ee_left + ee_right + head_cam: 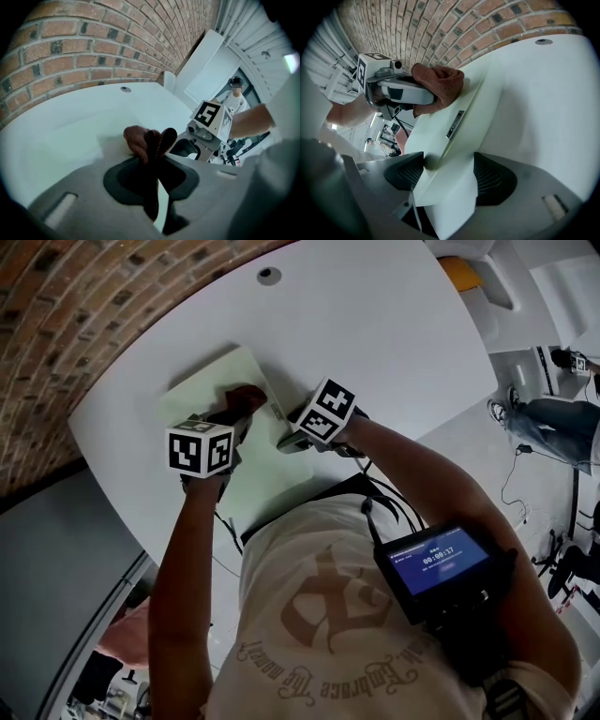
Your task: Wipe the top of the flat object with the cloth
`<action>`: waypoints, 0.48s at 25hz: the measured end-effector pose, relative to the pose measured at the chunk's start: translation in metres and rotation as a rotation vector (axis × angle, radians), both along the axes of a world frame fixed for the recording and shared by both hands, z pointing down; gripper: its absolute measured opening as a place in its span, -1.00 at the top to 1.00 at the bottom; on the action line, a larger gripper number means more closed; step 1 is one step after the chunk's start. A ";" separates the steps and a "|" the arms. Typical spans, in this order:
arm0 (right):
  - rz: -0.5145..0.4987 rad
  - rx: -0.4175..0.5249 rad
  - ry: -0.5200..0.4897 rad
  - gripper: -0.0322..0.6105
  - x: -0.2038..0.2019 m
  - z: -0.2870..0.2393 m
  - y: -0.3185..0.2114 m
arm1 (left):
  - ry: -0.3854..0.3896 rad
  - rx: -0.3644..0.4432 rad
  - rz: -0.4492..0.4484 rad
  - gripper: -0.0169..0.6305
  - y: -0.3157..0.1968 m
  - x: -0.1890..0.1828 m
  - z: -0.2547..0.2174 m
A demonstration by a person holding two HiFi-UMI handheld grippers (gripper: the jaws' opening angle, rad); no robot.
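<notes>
Resting on a white table (394,343) beside a brick wall (84,306), the flat object (211,381) was a pale green board lying with its far corner toward the wall. The left gripper (239,416) pointed steeply down over the board's upper part, and its jaws were pinched together on a bunched reddish-brown cloth (246,397), whose folds bulged out beyond the tips and pressed on the board's top face. In the left gripper view the cloth (143,140) filled the narrow gap of that gripper (157,154), a dark strip of it hanging back between the jaws. The right gripper (286,439) sat at the board's right edge, just beside the left one. In the right gripper view its jaws (447,173) stood wide and were clamped on the near corner of the flat object (436,140), both ribbed pads against it. A small round grommet (269,276) was set in the tabletop well beyond the board.
</notes>
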State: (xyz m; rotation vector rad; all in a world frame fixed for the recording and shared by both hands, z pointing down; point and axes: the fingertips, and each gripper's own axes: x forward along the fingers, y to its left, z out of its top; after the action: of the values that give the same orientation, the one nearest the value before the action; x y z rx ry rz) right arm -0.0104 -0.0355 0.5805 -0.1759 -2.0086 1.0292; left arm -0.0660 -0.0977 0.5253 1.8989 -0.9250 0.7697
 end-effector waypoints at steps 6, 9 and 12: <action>0.006 0.003 -0.004 -0.17 -0.001 0.000 -0.001 | 0.037 -0.015 0.060 0.73 -0.009 0.039 -0.002; 0.007 0.002 -0.006 -0.17 -0.001 0.000 -0.001 | 0.050 -0.023 0.092 0.73 -0.008 0.054 -0.003; 0.010 0.002 -0.010 -0.17 -0.001 0.000 -0.001 | 0.062 -0.026 0.104 0.73 -0.003 0.061 -0.004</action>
State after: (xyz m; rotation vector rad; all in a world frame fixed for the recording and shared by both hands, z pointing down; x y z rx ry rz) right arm -0.0111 -0.0364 0.5802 -0.1703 -2.0212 1.0346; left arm -0.0046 -0.1008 0.5213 1.9493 -0.7796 0.7753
